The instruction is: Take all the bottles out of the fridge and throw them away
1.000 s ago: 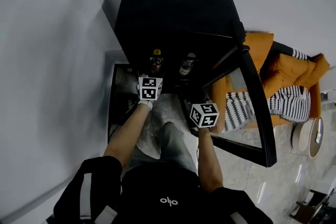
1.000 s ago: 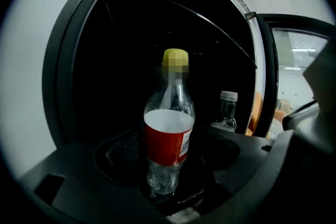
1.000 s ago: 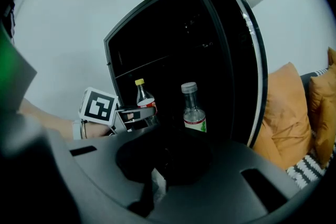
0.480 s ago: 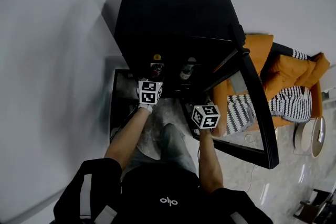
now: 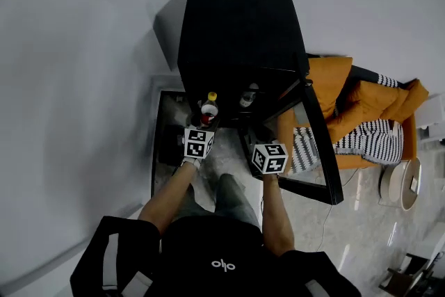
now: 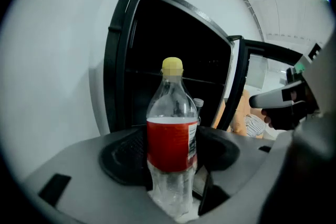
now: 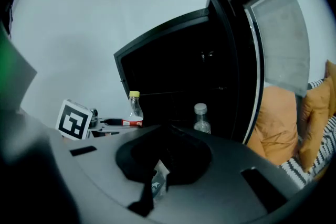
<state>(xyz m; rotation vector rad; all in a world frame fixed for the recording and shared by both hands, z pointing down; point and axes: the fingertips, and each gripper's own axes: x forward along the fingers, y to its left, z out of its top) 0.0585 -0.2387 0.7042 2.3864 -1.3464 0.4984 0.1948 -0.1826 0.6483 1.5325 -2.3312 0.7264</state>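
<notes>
Currently the left gripper (image 6: 178,190) is holding a clear plastic bottle (image 6: 171,136) with a yellow cap and a red label. Its fingers are clamping the ribbed part below the label, and the bottle is standing upright, outside and just in front of the black fridge (image 5: 236,24).

The right gripper (image 7: 156,178) is hanging right of centre in the head view, with its fingers pressed together. A small pale scrap is showing at them; I cannot identify it.

The fridge door (image 5: 316,142) is standing open at frame right. A second bottle (image 7: 201,119), white-capped, is sitting inside the dark cavity.

Risks, as judged:
- The grip is sitting low on thin, slick plastic, so the tall neck is likely acting as a lever. A quick swing could be tipping the bottle or sliding it out.
- The open door edge is lying near the right gripper, so a careless reach could be knocking it.
- No bin is showing in any view, so the carry may be long.
</notes>
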